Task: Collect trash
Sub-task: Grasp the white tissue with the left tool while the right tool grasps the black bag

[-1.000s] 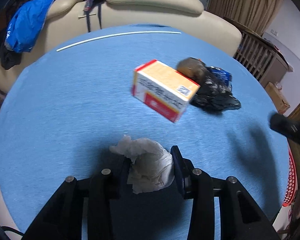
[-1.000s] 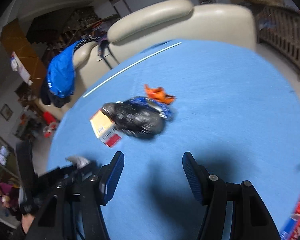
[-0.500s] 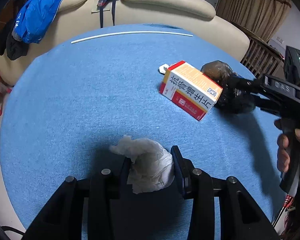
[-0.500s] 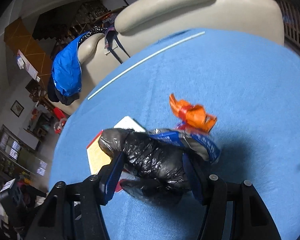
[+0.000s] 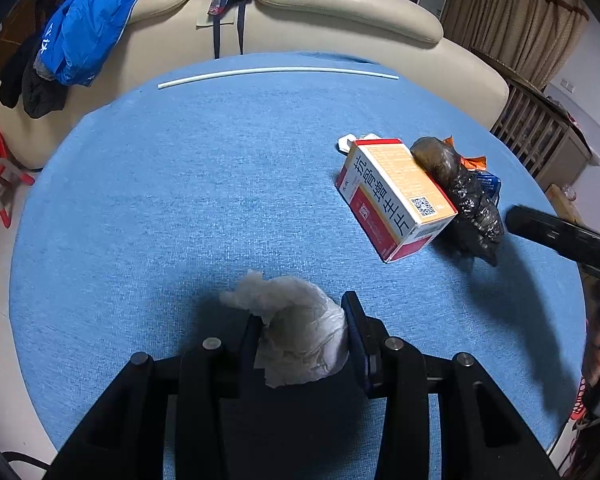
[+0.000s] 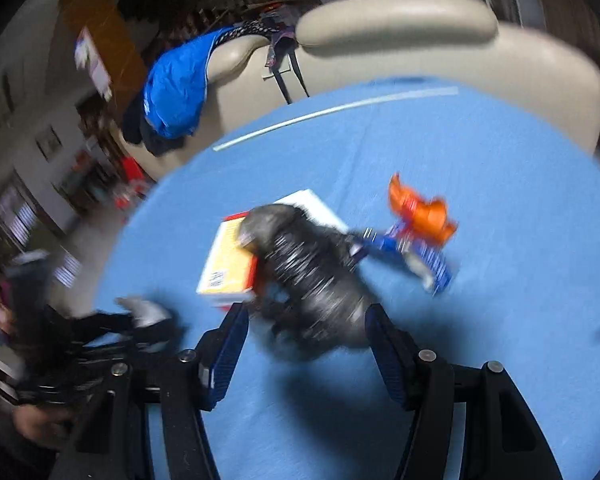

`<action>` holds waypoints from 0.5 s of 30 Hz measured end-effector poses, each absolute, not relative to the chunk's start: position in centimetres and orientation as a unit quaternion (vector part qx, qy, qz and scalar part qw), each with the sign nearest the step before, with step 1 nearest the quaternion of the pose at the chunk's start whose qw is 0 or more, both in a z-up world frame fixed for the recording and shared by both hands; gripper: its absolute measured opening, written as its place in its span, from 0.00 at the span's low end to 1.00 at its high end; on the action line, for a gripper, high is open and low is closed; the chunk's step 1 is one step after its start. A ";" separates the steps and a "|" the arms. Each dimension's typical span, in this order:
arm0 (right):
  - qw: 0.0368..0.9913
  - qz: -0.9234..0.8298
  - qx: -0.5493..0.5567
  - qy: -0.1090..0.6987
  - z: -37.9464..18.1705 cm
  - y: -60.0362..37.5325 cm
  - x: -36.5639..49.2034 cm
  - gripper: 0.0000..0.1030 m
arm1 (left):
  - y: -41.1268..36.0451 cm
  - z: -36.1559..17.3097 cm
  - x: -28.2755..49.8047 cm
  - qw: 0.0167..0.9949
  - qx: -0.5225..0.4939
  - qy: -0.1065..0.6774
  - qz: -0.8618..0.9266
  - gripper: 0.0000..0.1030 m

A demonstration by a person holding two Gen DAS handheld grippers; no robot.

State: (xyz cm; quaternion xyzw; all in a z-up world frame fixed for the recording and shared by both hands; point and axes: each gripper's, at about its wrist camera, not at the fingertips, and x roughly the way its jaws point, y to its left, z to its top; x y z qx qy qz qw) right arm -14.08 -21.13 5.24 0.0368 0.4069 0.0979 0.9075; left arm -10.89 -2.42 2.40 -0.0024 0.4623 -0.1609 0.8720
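A: Left gripper (image 5: 303, 334) status?

B: Jaws pinched onto the crumpled tissue (image 5: 296, 336); tissue sits bottom centre of the left wrist view, above the blue table (image 5: 180, 200); wad bulges out ahead of the fingers (image 5: 354, 320).

A: Right gripper (image 6: 306, 334)?

B: Jaws spread wide; nothing clamped; the black bag (image 6: 312, 276) lies between the fingertips, lower centre of the right wrist view; that view is motion-blurred, so contact with the pads can't be told.

A: Rest of the trash?

B: Medicine box (image 5: 396, 196) right of centre in the left wrist view, tilted, its far end propped on the black bag (image 5: 460, 192); white scrap (image 5: 346, 143) just behind the box; orange wrapper (image 6: 424, 212) and blue packet (image 6: 416, 256) right of the bag in the right wrist view, touching each other.

A: Background?

B: White rod (image 5: 276, 73) along the table's far edge; cream sofa (image 5: 340, 12) behind, upper frame; blue jacket (image 5: 88, 20) draped over its back, upper left.
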 end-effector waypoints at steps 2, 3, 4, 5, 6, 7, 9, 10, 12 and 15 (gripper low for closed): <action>0.904 0.098 0.015 0.415 4.8 -21.0 -12.5 0.63 | -2.4 2.3 -10.8 0.872 -0.003 0.463 -0.160 0.41; 0.903 0.098 0.013 0.419 4.7 -21.2 -12.0 0.63 | -2.4 2.3 -10.7 0.871 -0.003 0.464 -0.161 0.41; 0.900 0.097 0.009 0.426 4.2 -21.1 -11.0 0.63 | -2.5 2.2 -10.6 0.871 -0.004 0.465 -0.161 0.41; 0.898 0.095 0.008 0.430 3.8 -21.1 -10.3 0.63 | -2.5 2.1 -10.6 0.871 -0.004 0.465 -0.161 0.41; 0.894 0.097 0.014 0.437 3.5 -21.1 -9.5 0.63 | -2.5 2.1 -10.5 0.871 -0.002 0.465 -0.160 0.41; 0.891 0.102 0.020 0.442 2.8 -20.8 -9.3 0.62 | -2.6 2.0 -10.4 0.870 -0.001 0.466 -0.159 0.41; 0.883 0.105 0.029 0.457 1.9 -20.7 -8.5 0.53 | -2.6 2.0 -10.3 0.870 0.000 0.467 -0.157 0.41; 0.881 0.110 0.034 0.459 1.6 -20.7 -8.4 0.50 | -2.6 2.1 -10.2 0.871 0.002 0.467 -0.155 0.40; 0.882 0.109 0.041 0.457 1.6 -20.7 -8.8 0.45 | -2.6 2.2 -10.2 0.872 0.002 0.465 -0.152 0.41; 0.885 0.103 0.045 0.452 2.0 -20.9 -10.3 0.44 | -2.6 2.5 -10.3 0.875 0.004 0.461 -0.149 0.41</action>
